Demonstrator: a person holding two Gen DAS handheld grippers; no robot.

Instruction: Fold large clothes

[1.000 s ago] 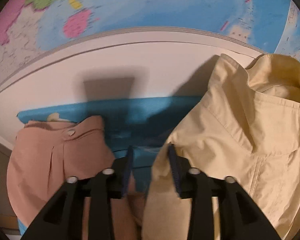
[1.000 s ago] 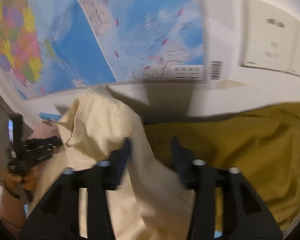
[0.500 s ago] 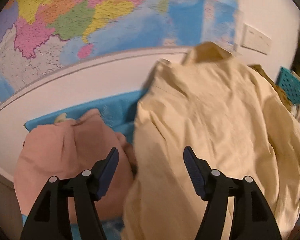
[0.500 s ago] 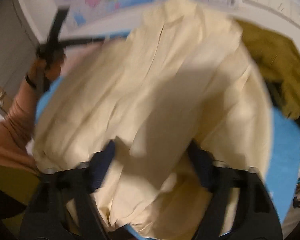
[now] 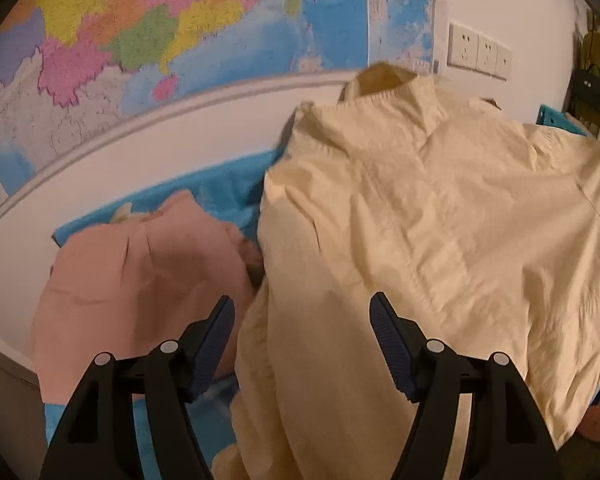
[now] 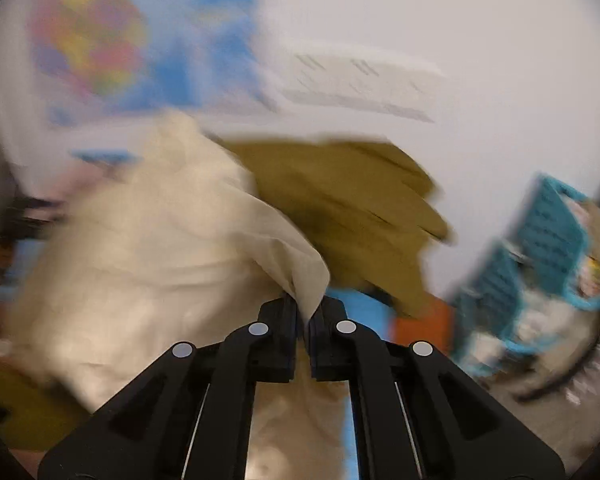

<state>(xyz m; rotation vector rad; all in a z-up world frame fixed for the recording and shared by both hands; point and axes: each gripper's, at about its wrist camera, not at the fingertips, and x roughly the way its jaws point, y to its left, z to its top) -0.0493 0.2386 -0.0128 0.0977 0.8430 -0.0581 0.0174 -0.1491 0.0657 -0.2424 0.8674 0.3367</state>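
- Left wrist view: the left gripper [image 5: 302, 326] is standing wide open at the bottom centre of the frame, its fingers [image 5: 388, 334] having just been spreading, and they are gripping nothing. The cream shirt [image 5: 440, 240] is filling the right half of the frame, lying on the blue cloth [image 5: 224, 188] that covers the tabletop, with its edge passing loosely between the open fingers. A pink garment [image 5: 140, 276] is lying at lower left, just beside the shirt. The map [image 5: 160, 36] and the wall sockets [image 5: 480, 54] are sitting across the top.
- Right wrist view: the frame is blurring, but the right gripper [image 6: 304, 318] at bottom centre has just been closing and is now clamping a fold of the cream shirt, which is spreading to the left. An olive garment [image 6: 340, 204] is lying behind it in the centre, and a teal basket [image 6: 540, 256] is showing at the right edge.
- Step in hand, as I judge it: the shirt is being pulled flat and laid out for folding, with the right side holding and the left side released.
- Next move probably calls for the left fingers to take the near edge, so both can stretch the cloth.
- Only the left view is showing the shirt's lie and the pink garment; only the right view is showing the grip, the olive garment and the basket.
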